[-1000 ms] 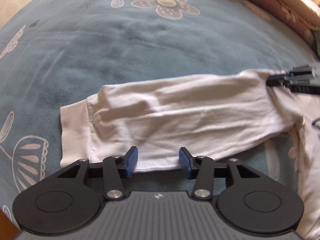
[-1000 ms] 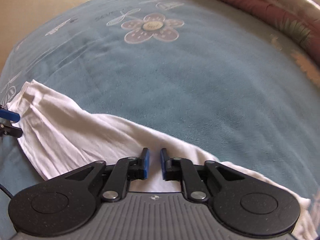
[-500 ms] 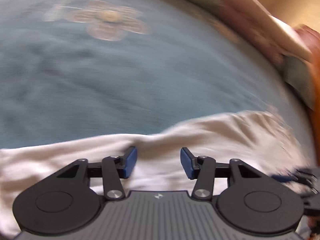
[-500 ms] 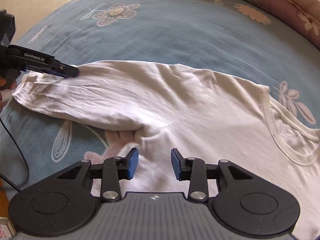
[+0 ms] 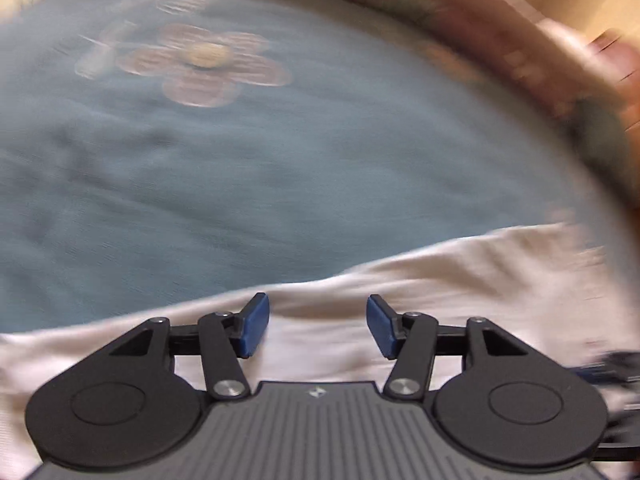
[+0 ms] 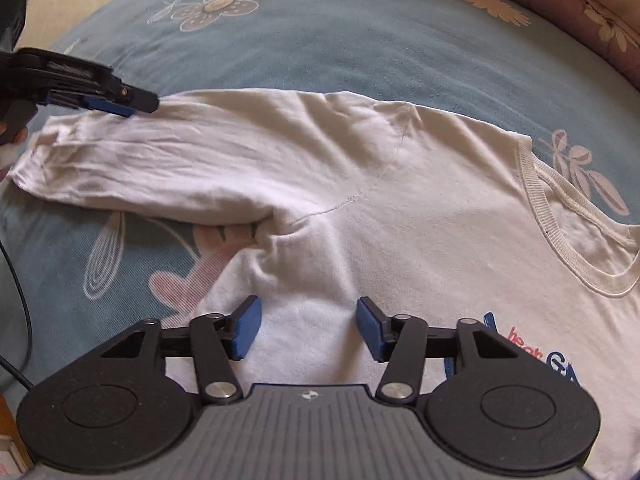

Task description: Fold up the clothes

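A white long-sleeved shirt (image 6: 360, 184) lies flat on the blue flowered bedspread (image 6: 360, 40). Its sleeve (image 6: 160, 168) stretches left and its ribbed collar (image 6: 536, 184) is at the right. My right gripper (image 6: 308, 328) is open and hovers over the shirt's body just below the armpit, with nothing between its fingers. My left gripper (image 5: 318, 326) is open over white cloth (image 5: 440, 280) in its own blurred view. In the right wrist view the left gripper (image 6: 136, 102) sits at the sleeve's far edge, near the cuff end.
A pink floral quilt or pillow (image 6: 580, 8) runs along the bed's far right side. A black cable (image 6: 20, 300) hangs at the left edge, beside a hand (image 6: 12, 136) that holds the left gripper. Printed lettering (image 6: 552, 360) marks the shirt's front.
My right gripper went from shut on the shirt to wide open and pulled back over the shirt's body. My left gripper, still open, moved from the sleeve's near edge across to its far edge.
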A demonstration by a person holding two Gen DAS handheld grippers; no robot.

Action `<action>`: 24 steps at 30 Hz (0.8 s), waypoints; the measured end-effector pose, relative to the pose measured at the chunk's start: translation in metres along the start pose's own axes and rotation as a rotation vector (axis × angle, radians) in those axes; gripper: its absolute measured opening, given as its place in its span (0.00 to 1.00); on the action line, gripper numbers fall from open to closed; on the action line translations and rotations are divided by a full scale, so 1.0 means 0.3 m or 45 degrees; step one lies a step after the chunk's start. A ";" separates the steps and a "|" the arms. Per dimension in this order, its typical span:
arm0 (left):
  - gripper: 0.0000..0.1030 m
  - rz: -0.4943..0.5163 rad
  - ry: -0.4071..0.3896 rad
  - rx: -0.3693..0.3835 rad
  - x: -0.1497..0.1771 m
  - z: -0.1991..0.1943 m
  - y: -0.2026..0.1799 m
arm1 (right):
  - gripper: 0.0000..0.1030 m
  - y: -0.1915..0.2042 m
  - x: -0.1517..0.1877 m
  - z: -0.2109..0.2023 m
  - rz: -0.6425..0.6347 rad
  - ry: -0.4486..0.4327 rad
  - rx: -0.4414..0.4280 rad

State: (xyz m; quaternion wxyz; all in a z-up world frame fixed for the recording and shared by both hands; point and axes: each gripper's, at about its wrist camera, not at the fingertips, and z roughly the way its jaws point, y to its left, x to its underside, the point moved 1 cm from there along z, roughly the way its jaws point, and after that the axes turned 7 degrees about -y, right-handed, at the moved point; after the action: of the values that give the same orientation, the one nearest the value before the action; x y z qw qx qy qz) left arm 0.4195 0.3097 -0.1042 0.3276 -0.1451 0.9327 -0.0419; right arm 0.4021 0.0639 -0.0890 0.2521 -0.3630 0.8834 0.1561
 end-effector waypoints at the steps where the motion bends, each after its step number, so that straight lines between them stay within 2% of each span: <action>1: 0.50 -0.035 -0.006 -0.014 0.000 -0.019 0.033 | 0.72 0.007 0.005 0.006 -0.005 0.004 0.004; 2: 0.51 -0.066 -0.001 -0.012 0.001 -0.040 0.059 | 0.78 0.014 0.010 0.013 -0.011 0.007 0.008; 4: 0.53 -0.084 0.009 0.002 0.008 -0.082 0.093 | 0.98 0.029 0.020 0.026 -0.021 0.015 0.016; 5: 0.55 -0.053 0.013 0.021 0.018 -0.099 0.088 | 1.00 0.036 0.025 0.032 -0.027 0.018 0.020; 7: 0.60 0.036 0.031 0.057 0.044 -0.121 0.066 | 1.00 0.051 0.035 0.045 -0.037 0.026 0.029; 10: 0.63 0.198 0.092 -0.061 0.107 -0.094 0.037 | 1.00 0.054 0.045 0.049 0.011 -0.007 0.051; 11: 0.63 0.209 0.092 -0.089 0.119 -0.095 0.037 | 1.00 0.056 0.051 0.048 0.010 -0.019 0.054; 13: 0.62 0.197 0.052 -0.094 0.126 -0.120 0.041 | 1.00 0.058 0.039 0.044 -0.045 0.024 0.031; 15: 0.65 0.193 0.017 -0.085 0.126 -0.150 0.046 | 1.00 0.037 0.008 0.025 -0.026 0.076 -0.008; 18: 0.67 0.217 0.047 -0.158 0.151 -0.138 0.078 | 1.00 -0.020 -0.060 -0.040 0.063 -0.043 -0.006; 20: 0.67 0.159 0.042 -0.151 0.153 -0.129 0.114 | 1.00 -0.053 -0.123 -0.038 0.086 -0.115 0.049; 24: 0.67 0.091 0.018 -0.130 0.154 -0.130 0.146 | 1.00 -0.112 -0.241 0.111 0.106 -0.181 0.145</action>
State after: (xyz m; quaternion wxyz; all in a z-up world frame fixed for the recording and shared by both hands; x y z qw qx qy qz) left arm 0.3502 0.3372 -0.1090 0.3144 -0.1281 0.9405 0.0165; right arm 0.4814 0.0969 -0.0792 0.3277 -0.2991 0.8850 0.1413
